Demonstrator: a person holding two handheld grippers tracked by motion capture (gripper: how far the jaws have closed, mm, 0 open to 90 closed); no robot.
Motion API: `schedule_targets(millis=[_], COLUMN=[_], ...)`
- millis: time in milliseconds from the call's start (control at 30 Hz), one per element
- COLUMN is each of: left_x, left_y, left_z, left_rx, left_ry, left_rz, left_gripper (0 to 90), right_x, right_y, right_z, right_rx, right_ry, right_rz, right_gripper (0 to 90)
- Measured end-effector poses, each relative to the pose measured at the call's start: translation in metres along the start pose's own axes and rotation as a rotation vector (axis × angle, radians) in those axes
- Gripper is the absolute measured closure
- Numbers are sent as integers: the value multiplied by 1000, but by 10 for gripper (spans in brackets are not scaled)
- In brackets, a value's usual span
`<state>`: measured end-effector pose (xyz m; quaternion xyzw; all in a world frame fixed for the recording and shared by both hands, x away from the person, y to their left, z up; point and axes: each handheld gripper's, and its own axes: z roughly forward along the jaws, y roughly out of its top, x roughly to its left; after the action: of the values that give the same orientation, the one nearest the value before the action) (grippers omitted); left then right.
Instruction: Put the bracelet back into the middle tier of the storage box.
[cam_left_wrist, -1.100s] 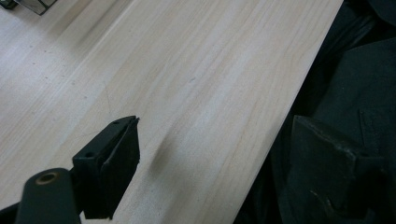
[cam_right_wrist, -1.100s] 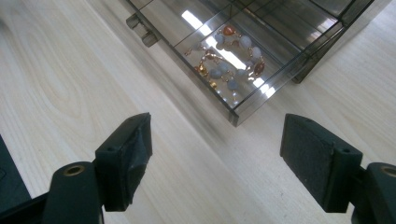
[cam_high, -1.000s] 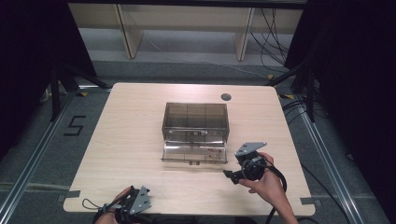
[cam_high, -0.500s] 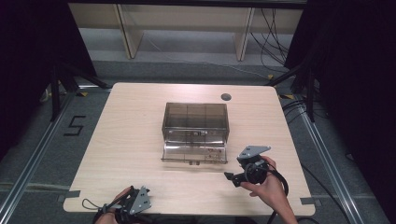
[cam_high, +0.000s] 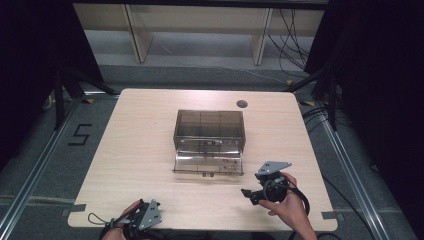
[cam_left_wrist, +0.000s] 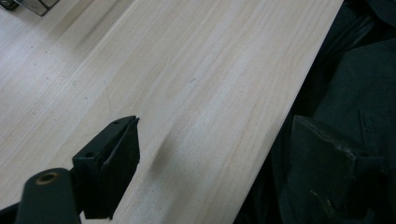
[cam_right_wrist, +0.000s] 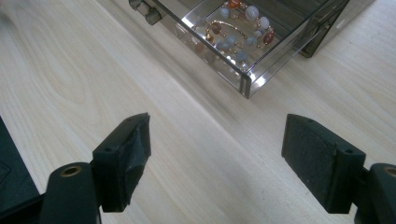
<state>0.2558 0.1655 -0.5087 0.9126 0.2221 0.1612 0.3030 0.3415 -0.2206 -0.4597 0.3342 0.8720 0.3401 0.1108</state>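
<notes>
The smoked drawer box (cam_high: 210, 131) is seen mid-worktop (cam_high: 140, 145), its drawer (cam_right_wrist: 243, 42) pulled out, a beaded bracelet (cam_right_wrist: 238, 28) inside. Right gripper (cam_right_wrist: 217, 161) and left gripper (cam_left_wrist: 233, 163) are held with fingers apart, empty.

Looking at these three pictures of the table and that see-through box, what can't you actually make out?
- Upper part of the smoky box, high view: too small and tinted to tell what it holds.
- Beaded jewellery in the open drawer, right gripper view: cut off by the top edge, so its full shape is unclear.
- Left gripper, high view: partly cut by the bottom edge.
- Box corner, left gripper view: cropped by the top edge.
</notes>
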Motion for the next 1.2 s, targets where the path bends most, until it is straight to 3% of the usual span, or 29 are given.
schedule_targets(millis=[67,100,167,200,233,267,333,367,467,500,533,567,600,667,800,833,867,900,1000,1067,1100,1200], left_x=[0,0,0,0,0,0,0,0,0,0,0,0,0,0,0,0,0,-1,0,-1,-1,-1], left_y=[0,0,0,0,0,0,0,0,0,0,0,0,0,0,0,0,0,0,0,1,1,1], left_z=[0,0,0,0,0,0,0,0,0,0,0,0,0,0,0,0,0,-1,0,0,0,0], left_rx=[0,-1,2,3,2,2,2,1,2,2,2,0,0,-1,0,0,-1,0,2,0,1,3], left_ry=[1,0,0,1,0,0,0,-1,1,1,-1,0,0,-2,-2,-5,-3,1,0,0,0,0], left_rz=[0,-1,1,4,3,3,1,2,3,2,3,0,0,0,2,6,8,7,4,1,2,4], left_gripper=[165,165,165,165,165,165,165,165,165,165,165,165,165,165,165,165,165,165,165,165,165,165], right_x=[2,3,3,5,5,6,5,7,6,6,7,6,8,9,8,10,10,13,12,12,13,13], right_y=[-2,-2,-4,-4,-5,-5,-7,-8,-9,-11,-11,-13,-13,-15,-17,-18,-20,-21,-22,-25,-26,-29], right_z=[1,-1,-1,-1,-1,-2,0,-1,-2,1,-2,1,0,-1,0,0,0,0,-2,1,-2,0], right_rx=[-16,6,-2,-1,2,15,-14,-8,-9,-32,-7,-42,-22,-19,-30,-38,-38,-42,-30,-64,-29,-53], right_ry=[-7,-18,-7,-12,-17,-10,-13,-10,-8,-2,-8,-12,-7,-7,-1,-6,-12,-11,0,4,4,15], right_rz=[19,40,29,59,45,62,32,73,62,54,78,52,81,89,62,89,71,99,72,79,90,90], right_gripper=[249,250,249,249,249,249,249,249,249,248,248,248,248,247,247,247,247,246,246,245,244,244])
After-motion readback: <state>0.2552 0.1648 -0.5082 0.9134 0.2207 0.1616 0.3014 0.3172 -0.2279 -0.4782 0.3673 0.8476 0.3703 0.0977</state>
